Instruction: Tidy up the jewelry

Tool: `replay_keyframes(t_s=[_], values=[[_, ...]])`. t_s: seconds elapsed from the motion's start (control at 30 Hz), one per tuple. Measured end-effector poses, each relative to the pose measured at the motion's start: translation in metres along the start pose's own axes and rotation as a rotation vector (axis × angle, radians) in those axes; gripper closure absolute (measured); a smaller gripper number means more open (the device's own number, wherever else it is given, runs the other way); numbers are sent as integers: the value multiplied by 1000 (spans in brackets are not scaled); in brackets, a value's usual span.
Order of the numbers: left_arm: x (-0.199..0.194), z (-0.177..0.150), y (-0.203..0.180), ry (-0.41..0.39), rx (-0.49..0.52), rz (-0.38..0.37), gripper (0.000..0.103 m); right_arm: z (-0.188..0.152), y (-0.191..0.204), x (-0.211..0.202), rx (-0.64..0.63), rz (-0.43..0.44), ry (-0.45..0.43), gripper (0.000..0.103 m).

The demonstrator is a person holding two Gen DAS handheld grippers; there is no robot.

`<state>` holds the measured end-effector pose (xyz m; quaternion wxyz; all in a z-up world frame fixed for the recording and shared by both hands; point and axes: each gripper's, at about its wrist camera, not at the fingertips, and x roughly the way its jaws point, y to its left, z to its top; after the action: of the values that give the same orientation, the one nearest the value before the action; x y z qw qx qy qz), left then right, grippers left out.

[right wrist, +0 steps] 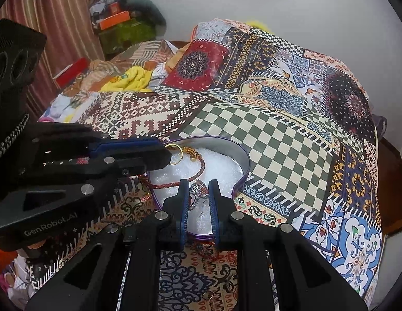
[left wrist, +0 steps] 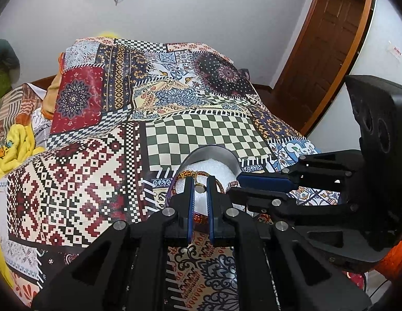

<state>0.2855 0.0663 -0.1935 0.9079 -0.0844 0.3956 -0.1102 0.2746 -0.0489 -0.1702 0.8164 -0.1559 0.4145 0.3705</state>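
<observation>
Sorting jewelry over a heart-shaped tin (right wrist: 242,160) that sits on a bed under a patchwork bedspread (right wrist: 278,140).

Printed squares cover the bedspread: checkerboards, mandalas, paisley and woven-look diamonds in red, navy, cream and green. Purple-rimmed and metal-walled, the tin is lined with white crinkled padding (right wrist: 219,165), and a red braided cord bracelet (right wrist: 198,171) with gold beads curves across it. Both black grippers have blue-padded fingers and reach over the tin from its near side. The right gripper (right wrist: 198,194) has its jaws clenched on a silver filigree ring (right wrist: 197,190) just above the padding. The left gripper (left wrist: 201,188) is grasping a small gold ring with a flat round face (left wrist: 201,187) between its pads, close to the bracelet's beaded end.
</observation>
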Motion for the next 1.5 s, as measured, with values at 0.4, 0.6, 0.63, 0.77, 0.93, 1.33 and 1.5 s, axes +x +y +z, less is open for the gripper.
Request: replay_keyframes(t_s=[0.4,0.6,0.63,0.77,0.93,1.33,1.5], values=[[-5,2,-3,0,1,-4,96,-1,5,3,-34,3,29,89],[-15,2,-4,-9,-3,1,96,0,7,-4,-40,-25,22,88],[-17,2,-4,-10,0,3,96,1,7,-5,-36,-27,21,88],[-27,2,-8,-19,10,12,94,1,4,-13,-15,-34,11,84],[-43,-1,-13,-42,20,28,84,-2,2,-26,10,-44,3,83],[-68,-24,-28,-29,44,77,69,-22,-6,-64,73,-69,-36,73],[-65,-38,-29,14,20,76,69,-39,-11,-73,105,-83,-50,63]])
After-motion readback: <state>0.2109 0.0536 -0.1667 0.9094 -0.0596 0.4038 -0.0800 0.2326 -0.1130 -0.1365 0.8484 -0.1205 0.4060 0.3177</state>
